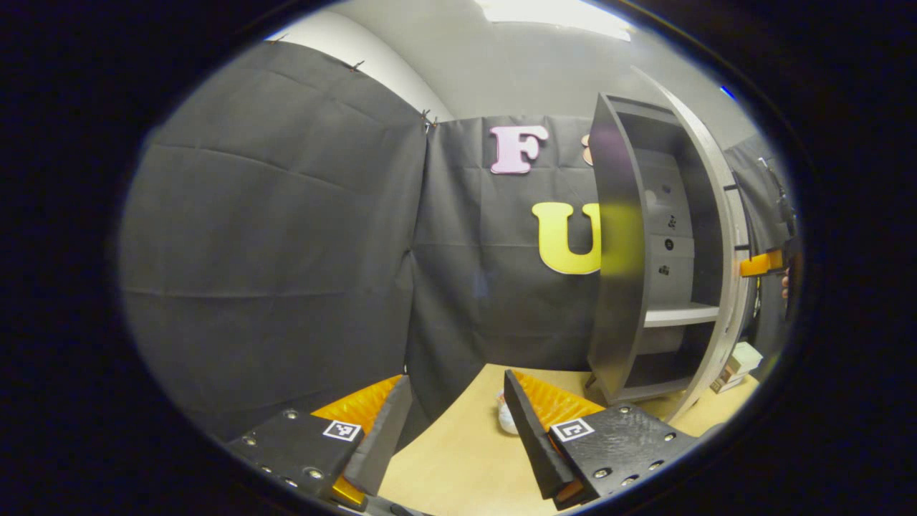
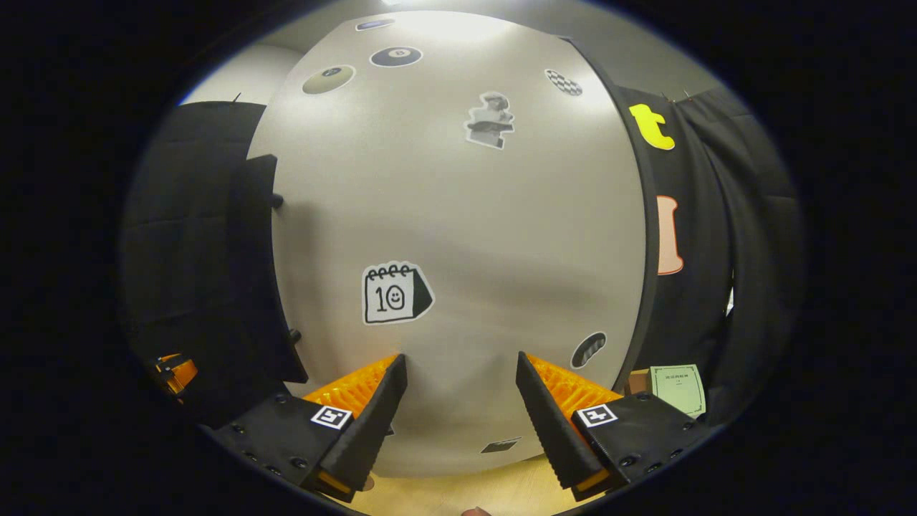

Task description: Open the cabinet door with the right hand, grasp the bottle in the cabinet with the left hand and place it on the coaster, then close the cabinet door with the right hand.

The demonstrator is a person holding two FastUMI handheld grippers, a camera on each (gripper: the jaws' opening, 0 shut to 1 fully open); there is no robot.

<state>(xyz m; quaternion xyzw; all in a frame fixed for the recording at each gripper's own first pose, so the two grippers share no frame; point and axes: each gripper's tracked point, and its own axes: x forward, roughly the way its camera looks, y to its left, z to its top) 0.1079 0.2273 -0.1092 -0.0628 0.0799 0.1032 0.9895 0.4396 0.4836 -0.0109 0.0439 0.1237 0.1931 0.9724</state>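
Left gripper (image 1: 458, 437): jaws wide apart, nothing between them, held low over the wooden table (image 1: 444, 473). Just past its right finger sits a small pale object (image 1: 506, 419), half hidden. It could be the bottle on the coaster, but it's too small to tell.

Farther out to the right is the cabinet (image 1: 616, 287) with its door (image 1: 720, 236) swung open. The inner shelf (image 1: 680, 314) looks bare. A small box (image 1: 741, 357) lies on the table beside the cabinet base.

Right gripper (image 2: 462, 423): jaws spread, gripping nothing, aimed square at the door's pale outer face, close to it. Contact can't be confirmed.

Judged step: closing the door with the right hand, the bottle probably already out. To do it well:
- Push flat on the door face near its free edge, not near the hinge.
- Follow the door's arc so the fingers don't skid across the panel.
- Ease off near the end so the cabinet doesn't shift on the table.
- Keep the left gripper low and clear of the door's sweep.

View differences:
- Left gripper view gives the cabinet interior, the shelf and the door edge-on, with the right gripper at the door's outer side.
- Right gripper view gives the door's outer face with 1 calendar sticker (image 2: 394, 292) among several.
- An orange bit far left in the right gripper view is likely the other gripper.
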